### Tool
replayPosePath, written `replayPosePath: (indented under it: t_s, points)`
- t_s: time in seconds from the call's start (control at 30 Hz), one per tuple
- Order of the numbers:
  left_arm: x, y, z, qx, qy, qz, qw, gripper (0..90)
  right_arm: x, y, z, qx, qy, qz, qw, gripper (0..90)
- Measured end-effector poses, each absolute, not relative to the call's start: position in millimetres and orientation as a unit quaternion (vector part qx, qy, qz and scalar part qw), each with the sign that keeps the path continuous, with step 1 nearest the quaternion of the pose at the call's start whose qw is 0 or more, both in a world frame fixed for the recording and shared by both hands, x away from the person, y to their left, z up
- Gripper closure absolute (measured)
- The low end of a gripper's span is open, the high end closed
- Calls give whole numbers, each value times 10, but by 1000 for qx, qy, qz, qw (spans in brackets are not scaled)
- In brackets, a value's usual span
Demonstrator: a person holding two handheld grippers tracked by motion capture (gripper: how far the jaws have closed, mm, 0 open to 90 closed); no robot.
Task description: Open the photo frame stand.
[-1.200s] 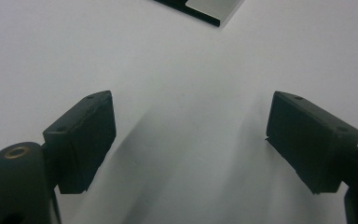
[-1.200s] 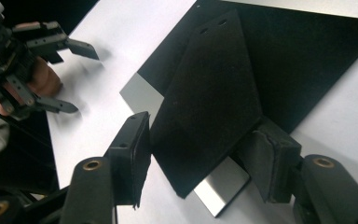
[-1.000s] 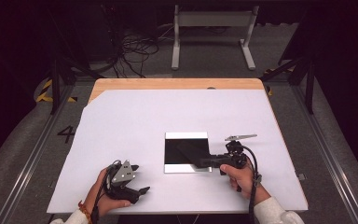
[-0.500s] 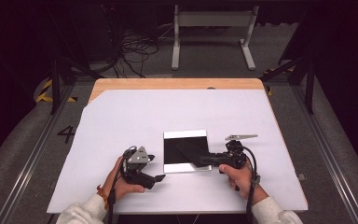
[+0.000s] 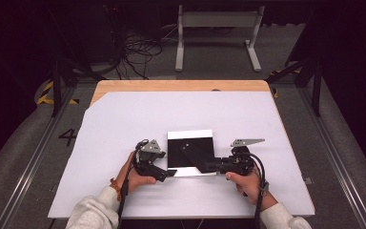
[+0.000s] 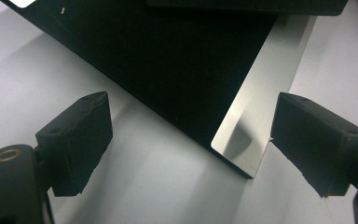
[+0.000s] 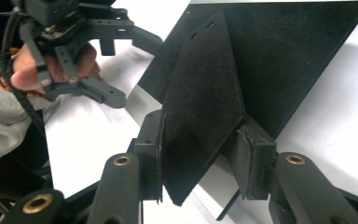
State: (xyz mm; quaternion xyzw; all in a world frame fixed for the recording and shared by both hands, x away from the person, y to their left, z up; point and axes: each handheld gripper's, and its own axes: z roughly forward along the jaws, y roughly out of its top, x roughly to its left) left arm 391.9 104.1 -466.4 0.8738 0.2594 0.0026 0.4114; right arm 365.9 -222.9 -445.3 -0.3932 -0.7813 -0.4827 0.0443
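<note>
White table sheet [image 5: 124,124] underneath, black mirror-edged panel [image 5: 190,150] lying flat near its front middle. Right gripper [image 7: 200,158] just closing, pads now clamped on a stiff black flap [image 7: 205,102] over the panel. Left gripper [image 6: 191,140] spread wide, straddling the panel's near corner, touching nothing.

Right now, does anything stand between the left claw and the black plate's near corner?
Nothing visible does. The left claw is open, and the black plate has its corner between the jaws on the bare white table, not yet gripped.
</note>
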Motion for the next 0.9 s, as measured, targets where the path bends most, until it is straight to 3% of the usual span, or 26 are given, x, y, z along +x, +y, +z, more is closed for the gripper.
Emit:
replayPosePath:
  t_s: [0.53, 0.9]
  points:
    - [4009, 908, -4634, 869, 250, -8, 427, 178, 3573, -2226, -4438, -361, -811, -461, 12, 609]
    - [4037, 943, -4593, 864, 250, 0, 436, 353, 3539, -2221, -4425, -354, -815, -460, 1, 608]
